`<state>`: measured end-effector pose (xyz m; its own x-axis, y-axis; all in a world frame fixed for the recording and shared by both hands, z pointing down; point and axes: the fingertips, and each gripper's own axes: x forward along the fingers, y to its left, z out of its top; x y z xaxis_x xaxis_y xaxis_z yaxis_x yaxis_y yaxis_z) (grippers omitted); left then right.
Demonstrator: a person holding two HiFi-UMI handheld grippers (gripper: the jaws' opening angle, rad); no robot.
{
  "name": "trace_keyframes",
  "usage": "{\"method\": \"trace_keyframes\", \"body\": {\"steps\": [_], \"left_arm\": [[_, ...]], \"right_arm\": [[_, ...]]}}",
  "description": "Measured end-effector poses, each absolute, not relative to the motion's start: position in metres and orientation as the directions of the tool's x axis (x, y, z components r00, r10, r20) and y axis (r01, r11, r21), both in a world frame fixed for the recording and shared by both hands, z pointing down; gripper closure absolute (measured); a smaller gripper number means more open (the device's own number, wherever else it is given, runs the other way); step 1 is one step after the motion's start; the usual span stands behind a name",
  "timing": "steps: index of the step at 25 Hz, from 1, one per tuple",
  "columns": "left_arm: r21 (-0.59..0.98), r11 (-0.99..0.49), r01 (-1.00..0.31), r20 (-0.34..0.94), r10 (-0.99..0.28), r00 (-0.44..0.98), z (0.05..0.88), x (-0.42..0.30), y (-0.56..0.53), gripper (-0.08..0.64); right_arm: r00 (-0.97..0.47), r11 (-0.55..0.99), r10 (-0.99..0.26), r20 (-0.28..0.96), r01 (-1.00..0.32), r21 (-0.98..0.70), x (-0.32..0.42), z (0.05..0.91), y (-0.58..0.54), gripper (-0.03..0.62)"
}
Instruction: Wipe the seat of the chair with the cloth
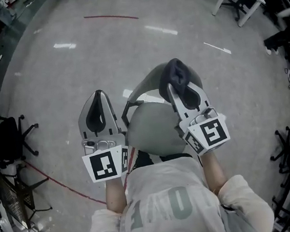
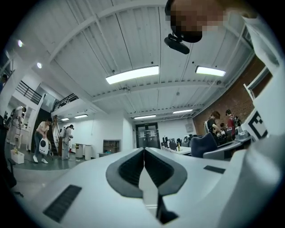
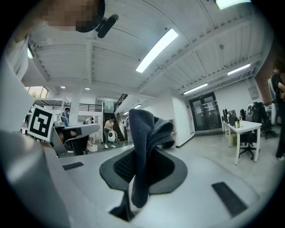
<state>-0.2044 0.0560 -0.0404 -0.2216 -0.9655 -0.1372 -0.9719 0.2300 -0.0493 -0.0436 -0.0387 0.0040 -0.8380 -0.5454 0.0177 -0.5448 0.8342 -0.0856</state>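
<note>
Between the two grippers in the head view, and lower than both, sits the rounded grey padded seat of the office chair (image 1: 154,130), with its curved grey backrest (image 1: 151,84) at the far edge. It stands on the polished grey floor (image 1: 55,96).

The right gripper (image 3: 143,156) pinches the dark grey terry cloth (image 3: 147,133). A bunched fold stands up out of the jaws and a tail droops back between them toward the camera. In the head view the cloth (image 1: 178,74) shows as a dark wad at that gripper's tip (image 1: 181,86), above the seat's far right edge.

The left gripper (image 2: 144,153) has its jaws pressed together on nothing, the pads meeting in one line. It hangs (image 1: 99,96) off the seat's left edge, over bare floor.

What the coming move turns on is direction. Both gripper views look out across the room and up at the ceiling, and neither shows the chair, so the jaws point away from the seat, which lies beneath and slightly toward the person from the cloth. The right hand is the nearer one, overlapping the seat's right edge in the head view. I judge wiping has not begun. The right gripper would have to tip nose-down and lower the wad onto the padding, probably at the far right edge. The seat is roundish, so no stroke direction is favoured.
</note>
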Motion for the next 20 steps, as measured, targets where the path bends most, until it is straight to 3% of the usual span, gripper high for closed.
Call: {"method": "trace_keyframes", "body": {"steps": [5, 9, 20], "left_arm": [[-0.046, 0.163, -0.986, -0.139, -0.978, -0.156, -0.035, -0.201, 0.027, 0.543], [-0.048, 0.124, -0.991, -0.108, -0.987, -0.118, 0.003, -0.204, 0.009, 0.543], [0.017, 0.051, -0.999, 0.083, -0.995, -0.050, 0.254, -0.203, -0.032, 0.543]], "right_arm": [[-0.813, 0.810, -0.581, 0.034, -0.582, -0.074, -0.045, 0.011, -0.052, 0.543], [-0.807, 0.791, -0.586, 0.067, -0.588, -0.170, -0.056, 0.050, -0.064, 0.543], [-0.816, 0.574, -0.491, 0.305, -0.567, -0.591, -0.089, 0.354, -0.086, 0.543]]}}
